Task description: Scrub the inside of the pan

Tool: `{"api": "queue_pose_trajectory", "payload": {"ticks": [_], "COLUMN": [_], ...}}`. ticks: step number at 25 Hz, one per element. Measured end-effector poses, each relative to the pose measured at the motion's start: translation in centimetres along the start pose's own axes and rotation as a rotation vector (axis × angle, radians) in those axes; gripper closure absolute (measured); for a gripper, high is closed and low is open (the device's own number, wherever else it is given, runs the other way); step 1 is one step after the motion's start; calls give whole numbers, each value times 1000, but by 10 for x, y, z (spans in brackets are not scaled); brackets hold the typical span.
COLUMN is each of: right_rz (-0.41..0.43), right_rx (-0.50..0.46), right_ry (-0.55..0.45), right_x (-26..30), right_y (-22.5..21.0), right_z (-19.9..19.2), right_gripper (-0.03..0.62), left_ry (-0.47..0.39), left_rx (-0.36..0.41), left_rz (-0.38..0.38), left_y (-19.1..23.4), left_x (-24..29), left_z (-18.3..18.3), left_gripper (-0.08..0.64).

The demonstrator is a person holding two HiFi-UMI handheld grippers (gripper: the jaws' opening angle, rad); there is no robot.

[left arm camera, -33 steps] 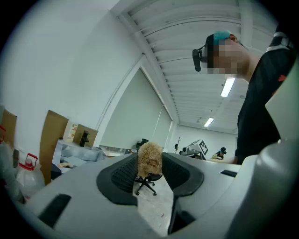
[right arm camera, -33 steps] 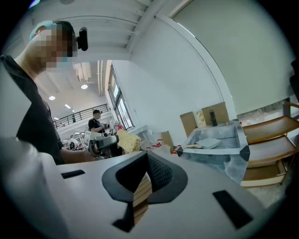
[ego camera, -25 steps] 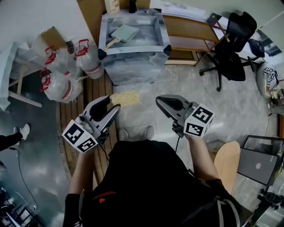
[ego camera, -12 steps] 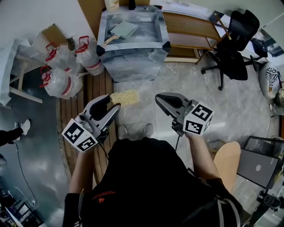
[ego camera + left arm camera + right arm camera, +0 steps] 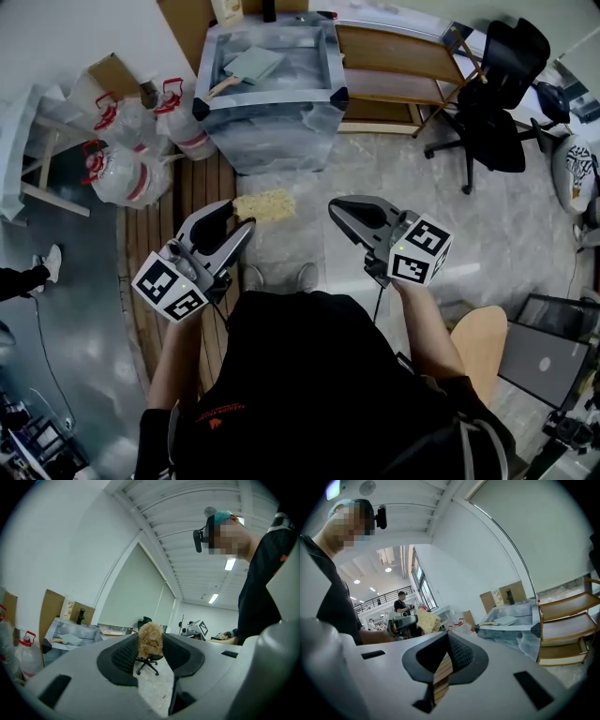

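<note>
A pale green square pan (image 5: 251, 66) with a wooden handle lies inside a plastic-covered tub (image 5: 272, 122) on the floor ahead of me; the right gripper view shows the pan (image 5: 502, 619) too. My left gripper (image 5: 246, 217) is shut on a straw-coloured fibre scrubber (image 5: 262, 205), which sticks out between the jaw tips (image 5: 150, 641). My right gripper (image 5: 336, 208) is held level with it to the right, shut with nothing between its jaws (image 5: 448, 637). Both grippers hang in the air well short of the tub.
Clear jugs and bags with red handles (image 5: 141, 141) stand left of the tub beside a cardboard box (image 5: 112, 80). A wooden shelf (image 5: 394, 66) and a black office chair (image 5: 492, 94) are at the right. A wooden stool (image 5: 478, 352) and a laptop (image 5: 553, 347) sit near my right side.
Both grippers keep nearly the same pose and grip. In the head view the tub and pan have drifted slightly left and up.
</note>
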State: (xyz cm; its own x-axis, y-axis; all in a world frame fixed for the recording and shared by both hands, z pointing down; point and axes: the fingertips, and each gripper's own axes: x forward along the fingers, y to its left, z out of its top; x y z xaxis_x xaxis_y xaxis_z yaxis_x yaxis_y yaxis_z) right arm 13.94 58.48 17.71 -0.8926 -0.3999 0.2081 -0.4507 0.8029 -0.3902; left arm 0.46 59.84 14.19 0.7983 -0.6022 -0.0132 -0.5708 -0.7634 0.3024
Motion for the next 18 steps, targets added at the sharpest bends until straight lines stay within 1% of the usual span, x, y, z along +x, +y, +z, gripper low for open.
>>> {"api": "queue_pose_trajectory", "payload": {"ticks": [4,7,13,18], "right_rz": [3,11,15,-2], "right_rx": [10,12,15,27], "right_ry": [-14,-17,-13,-6], "right_x": [-12,-14,-12,-3], "right_y": [-10,-15,-28,-47], "right_z": [1,2,5,8], "right_gripper": [588,588,588,588], "left_ry": [12,14,14,11], "left_rx": [6,10,-1,-11], "left_rz": [4,11,29,25], "left_y": [-7,-4,10,29], "left_x": [14,19,25,35], "left_z": [-3,-2,-2,-3], "left_gripper": [396,396,396,396]}}
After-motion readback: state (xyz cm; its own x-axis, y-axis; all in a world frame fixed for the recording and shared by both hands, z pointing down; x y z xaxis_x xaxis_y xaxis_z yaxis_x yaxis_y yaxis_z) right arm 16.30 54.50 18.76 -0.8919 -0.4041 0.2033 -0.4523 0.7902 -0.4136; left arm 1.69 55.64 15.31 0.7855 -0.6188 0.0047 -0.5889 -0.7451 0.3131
